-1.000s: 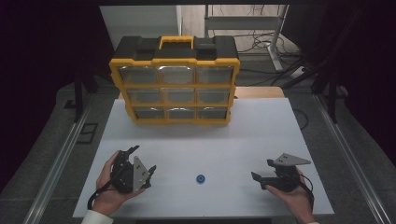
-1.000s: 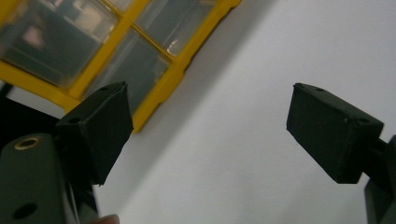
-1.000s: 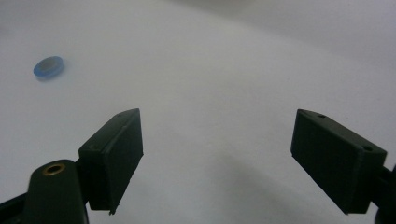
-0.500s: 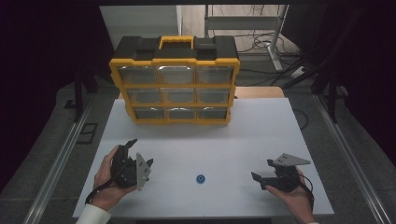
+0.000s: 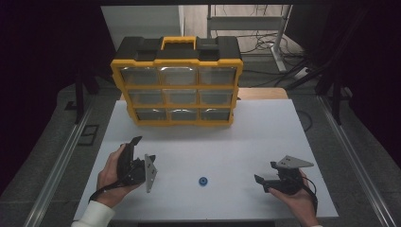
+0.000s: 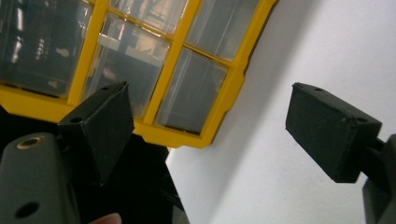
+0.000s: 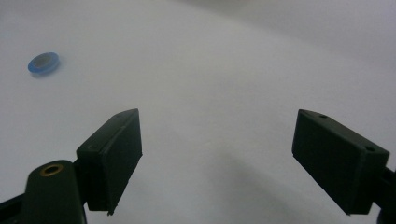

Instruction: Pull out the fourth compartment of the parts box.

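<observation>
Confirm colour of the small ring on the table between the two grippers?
Blue. The small ring lies on the white table; its colour shows best in the right gripper view.

A: White table (image 5: 265, 142), far edge: yellow organizer case (image 5: 177, 80) upright, black top, yellow handle (image 5: 177, 42), clear drawers in a three-by-three grid.

B: Anything else on it?

A: Small blue ring (image 5: 203, 180) near the near edge, about mid-width, well apart from the case. Past the far edge: cables on the floor (image 5: 265, 40), metal frame legs (image 5: 279, 33).
</observation>
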Tool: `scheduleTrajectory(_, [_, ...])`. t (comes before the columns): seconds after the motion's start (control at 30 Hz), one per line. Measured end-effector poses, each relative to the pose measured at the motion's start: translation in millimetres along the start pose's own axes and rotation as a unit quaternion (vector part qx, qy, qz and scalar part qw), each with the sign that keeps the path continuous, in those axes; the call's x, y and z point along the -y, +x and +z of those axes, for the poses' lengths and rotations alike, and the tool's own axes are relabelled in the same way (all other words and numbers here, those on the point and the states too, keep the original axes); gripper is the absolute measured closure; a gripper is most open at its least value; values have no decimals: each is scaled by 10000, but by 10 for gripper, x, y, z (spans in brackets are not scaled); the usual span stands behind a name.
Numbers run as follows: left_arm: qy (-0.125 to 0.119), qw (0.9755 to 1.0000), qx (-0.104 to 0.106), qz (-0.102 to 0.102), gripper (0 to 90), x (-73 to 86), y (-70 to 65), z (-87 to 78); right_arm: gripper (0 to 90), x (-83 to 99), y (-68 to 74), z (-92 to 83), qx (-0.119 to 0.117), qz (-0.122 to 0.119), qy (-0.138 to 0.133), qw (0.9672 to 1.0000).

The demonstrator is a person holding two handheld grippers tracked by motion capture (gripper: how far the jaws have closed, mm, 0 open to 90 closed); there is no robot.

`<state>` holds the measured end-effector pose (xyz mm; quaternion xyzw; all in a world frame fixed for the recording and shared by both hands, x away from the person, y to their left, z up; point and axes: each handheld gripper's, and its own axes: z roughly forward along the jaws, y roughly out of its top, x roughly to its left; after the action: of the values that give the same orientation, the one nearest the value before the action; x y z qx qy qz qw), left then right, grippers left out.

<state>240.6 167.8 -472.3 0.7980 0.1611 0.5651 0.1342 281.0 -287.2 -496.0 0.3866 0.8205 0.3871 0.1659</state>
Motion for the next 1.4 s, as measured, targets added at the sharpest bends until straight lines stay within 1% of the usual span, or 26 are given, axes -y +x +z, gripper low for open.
scheduleTrajectory(0.1, [2, 10000, -21, 39, 152, -19, 22, 31, 166, 0, -1, 2, -6, 9, -1, 10000])
scheduleTrajectory(0.27, [24, 10000, -30, 31, 152, -33, 55, 95, 165, -1, 2, 8, -8, -12, 0, 10000])
scheduleTrajectory(0.3, [32, 10000, -20, 3, 151, -31, 58, 110, 165, -1, 2, 5, -6, 3, -1, 10000])
scheduleTrajectory(0.43, [101, 9998, -51, 170, 146, -41, 83, 156, 166, 1, -4, -1, 10, 3, -19, 10000])
scheduleTrajectory(0.6, [76, 9998, -72, 175, 140, -63, 122, 228, 167, -1, -1, -4, 31, -1, -28, 10000])
scheduleTrajectory(0.63, [108, 9996, -77, 230, 139, -66, 134, 238, 167, 0, -3, -2, 36, -4, -21, 10000])
scheduleTrajectory(0.67, [134, 9997, -82, 202, 137, -71, 150, 284, 168, 0, -4, -1, 48, -4, -23, 10000])
scheduleTrajectory(0.7, [134, 9997, -82, 202, 137, -71, 150, 284, 168, 0, -4, -1, 48, -4, -23, 10000])
scheduleTrajectory(0.73, [125, 9998, -94, 157, 137, -82, 161, 320, 169, 0, -4, -2, 61, -21, -36, 10000])
scheduleTrajectory(0.77, [158, 9996, -97, 198, 135, -92, 173, 337, 170, -2, -4, -4, 72, -31, -53, 10000])
scheduleTrajectory(0.8, [148, 9997, -94, 169, 133, -106, 179, 367, 170, -4, -4, -5, 77, -28, -63, 9999])
scheduleTrajectory(0.87, [140, 9997, -120, 176, 130, -131, 201, 406, 171, -5, -1, -10, 91, -27, -75, 9999])
scheduleTrajectory(0.93, [174, 9994, -155, 241, 129, -142, 230, 440, 170, -4, 1, -15, 94, -27, -76, 9999])
scheduleTrajectory(0.97, [183, 9995, -158, 218, 129, -140, 235, 453, 170, -3, -1, -16, 96, -31, -78, 9999])
scheduleTrajectory(1.0, [220, 9996, -149, 134, 130, -128, 245, 491, 170, -1, -3, -18, 101, -27, -84, 9999])
scheduleTrajectory(1.07, [246, 9995, -161, 135, 129, -123, 252, 509, 170, -1, -5, -18, 100, -28, -82, 9999])
scheduleTrajectory(1.13, [285, 9994, -176, 81, 129, -111, 257, 572, 170, -2, -4, -16, 99, -36, -76, 9999])
scheduleTrajectory(1.2, [304, 9993, -206, 111, 131, -114, 266, 611, 170, -3, -2, -13, 101, -38, -74, 9999])
scheduleTrajectory(1.27, [295, 9993, -206, 84, 131, -118, 266, 635, 170, -4, -1, -12, 103, -39, -74, 9999])
scheduleTrajectory(1.4, [297, 9991, -246, 186, 131, -139, 299, 688, 170, -2, -4, -13, 108, -38, -70, 9999])
